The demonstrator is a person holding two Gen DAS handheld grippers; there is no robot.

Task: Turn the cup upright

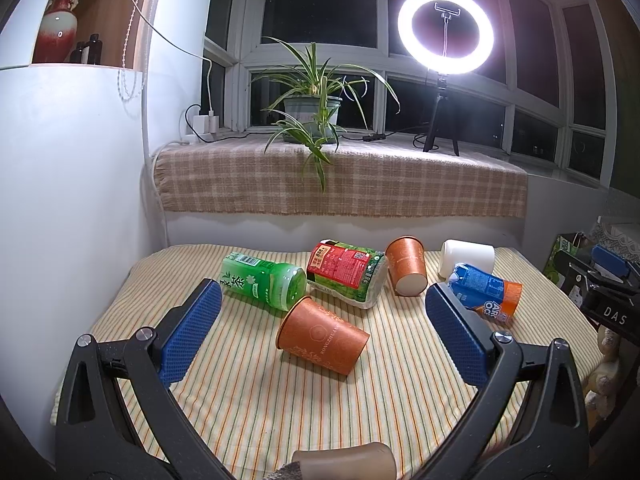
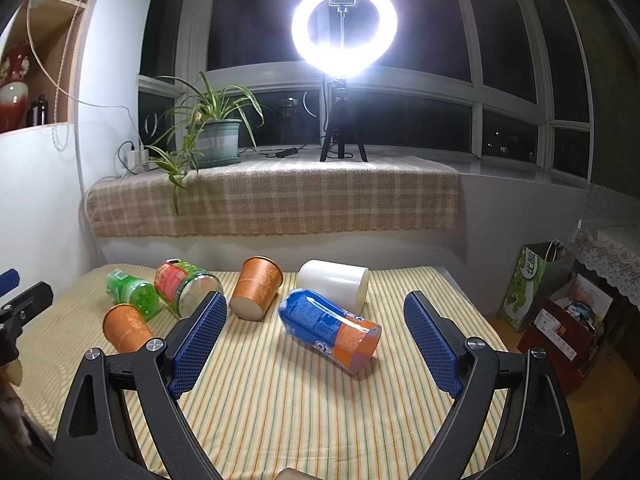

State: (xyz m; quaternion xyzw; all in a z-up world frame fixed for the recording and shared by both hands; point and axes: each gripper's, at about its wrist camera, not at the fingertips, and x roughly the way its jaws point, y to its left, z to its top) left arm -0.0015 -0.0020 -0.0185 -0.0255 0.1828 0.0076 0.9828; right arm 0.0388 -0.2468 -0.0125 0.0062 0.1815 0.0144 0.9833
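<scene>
Several cups lie on their sides on a striped tablecloth (image 1: 280, 420). A near orange paper cup (image 1: 322, 336) lies between my left gripper's (image 1: 323, 300) open blue pads; it also shows in the right wrist view (image 2: 126, 328). A second orange cup (image 1: 406, 266) (image 2: 256, 288), a white cup (image 1: 466, 260) (image 2: 334, 282), a green cup (image 1: 264, 280), a red-green cup (image 1: 346, 272) and a blue-orange cup (image 1: 486, 292) (image 2: 332, 328) lie behind. My right gripper (image 2: 316, 302) is open and empty, with the blue-orange cup between its pads.
A checked cloth covers the window ledge (image 1: 340, 184), with a potted plant (image 1: 312, 114) and a ring light (image 1: 446, 32) on a tripod. A white wall (image 1: 72, 200) stands at the left. Bags and boxes (image 2: 560, 312) sit right of the table.
</scene>
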